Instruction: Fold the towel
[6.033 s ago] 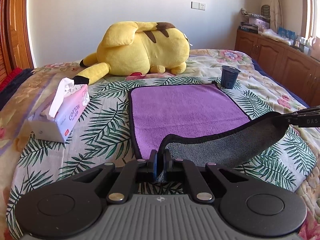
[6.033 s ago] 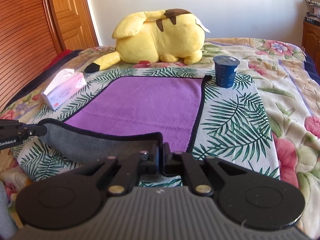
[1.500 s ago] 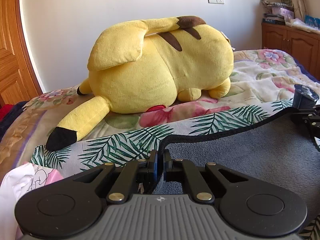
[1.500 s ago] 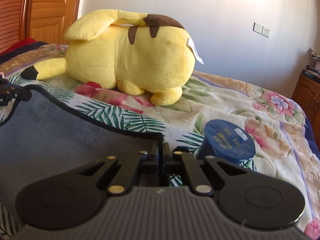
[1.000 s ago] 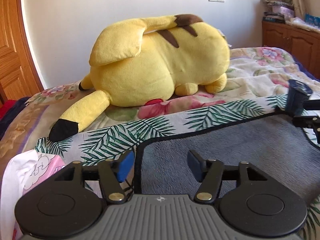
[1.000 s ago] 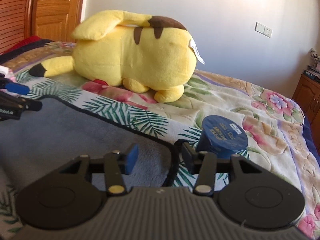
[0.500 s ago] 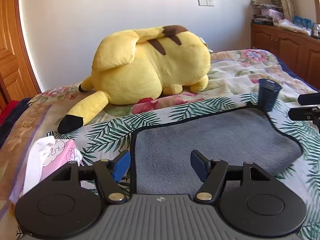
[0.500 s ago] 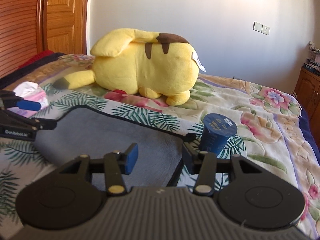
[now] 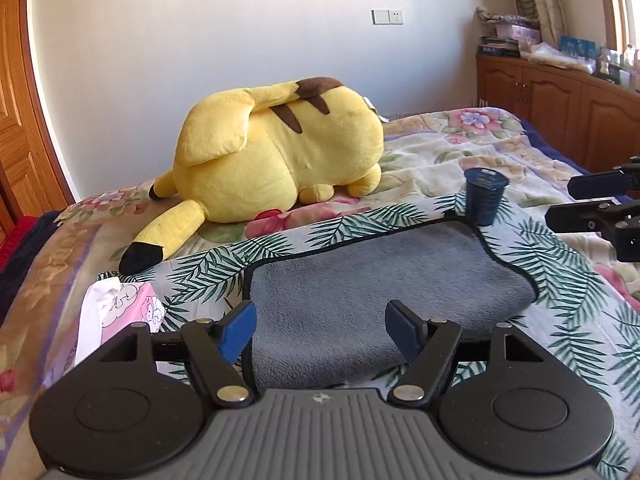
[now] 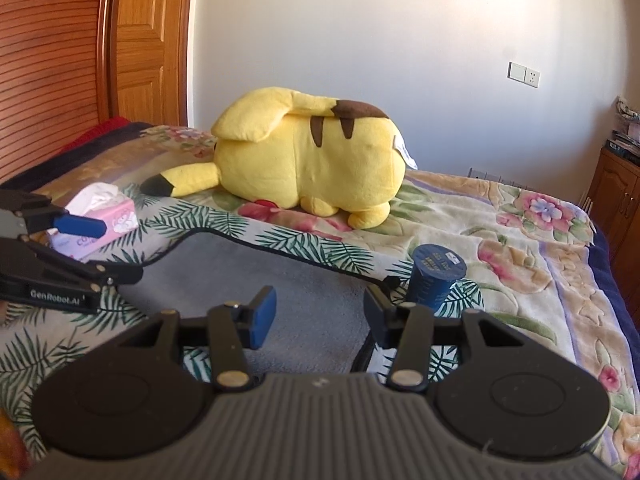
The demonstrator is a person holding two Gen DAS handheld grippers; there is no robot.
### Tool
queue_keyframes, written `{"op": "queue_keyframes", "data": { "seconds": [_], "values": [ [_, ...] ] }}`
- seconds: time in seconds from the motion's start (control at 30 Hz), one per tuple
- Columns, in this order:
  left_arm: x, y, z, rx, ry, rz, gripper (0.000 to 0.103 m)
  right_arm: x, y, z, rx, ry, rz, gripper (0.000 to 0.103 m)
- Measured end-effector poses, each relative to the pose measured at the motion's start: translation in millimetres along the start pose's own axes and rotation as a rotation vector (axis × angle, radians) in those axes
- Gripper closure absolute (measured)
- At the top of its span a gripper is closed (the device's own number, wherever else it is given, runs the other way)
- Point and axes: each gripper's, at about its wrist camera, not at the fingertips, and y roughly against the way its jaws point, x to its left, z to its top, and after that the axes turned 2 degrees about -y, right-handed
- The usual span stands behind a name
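Towel (image 9: pixel 384 280) flat on the bed (image 9: pixel 500 160), grey side up, black piping all round. Far edge running along the palm-leaf band of the bedspread, dipping in a curve near the right far corner. Left edge straight, passing just inside the left hand-held gripper's (image 9: pixel 320 326) blue left pad. Right edge bulging outward, rounded.

Left hand-held gripper spread wide, nothing between the pads, hovering over the towel's near left part. Right hand-held gripper (image 10: pixel 318 314) likewise spread wide and empty, over the towel's near right part, right pad close to the towel's right edge; seen from the left wrist view at the far right, clear of the cloth.

Cup (image 9: pixel 485 196), dark blue, upright, just beside the towel's far right corner; whether touching the piping, cannot tell. Tissue box (image 9: pixel 120 316), pink, with white tissue pulled up, lying left of the towel, near but apart. Plush (image 9: pixel 276 160), yellow, lying beyond the far edge, apart from the towel, tail stretching toward the tissue box.

Bare bedspread between far edge and plush, a narrow strip only. More bare bedspread to the right of the towel, past the cup. Cabinets (image 9: pixel 560 96) along the right wall, well apart from the towel.
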Motion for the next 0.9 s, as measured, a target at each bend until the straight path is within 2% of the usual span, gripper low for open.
{"op": "queue_keyframes", "data": {
  "seconds": [0.47,0.57,0.6,0.63,0.73,0.8,0.87,0.9],
  "values": [
    [-4.3,46.1,0.2,-0.022,-0.009,-0.009,0.045,15.0,34.7,-4.7,-0.015,-0.025,0.002,0.045],
    [-5.2,56.9,-0.7,-0.031,-0.011,-0.006,0.041,16.8,42.4,-5.6,-0.020,-0.032,-0.006,0.041],
    [-5.8,60.4,-0.9,-0.034,-0.011,-0.003,0.036,16.8,44.9,-5.9,-0.022,-0.036,-0.010,0.039],
    [-6.3,64.1,-1.4,-0.039,-0.009,0.000,0.030,16.9,47.7,-6.3,-0.025,-0.040,-0.016,0.034],
    [-8.5,75.1,-2.7,-0.056,-0.008,0.006,0.024,16.3,56.0,-7.5,-0.045,-0.058,-0.031,0.013],
    [-10.3,81.5,-3.5,-0.064,-0.008,0.007,0.019,15.3,61.6,-8.4,-0.057,-0.070,-0.032,0.009],
    [-11.6,87.7,-4.6,-0.075,-0.009,0.008,0.017,16.4,65.8,-8.8,-0.061,-0.071,-0.034,0.000],
    [-12.4,90.6,-5.0,-0.081,-0.008,0.009,0.016,17.1,67.9,-8.9,-0.066,-0.069,-0.035,0.000]
  ]
}}
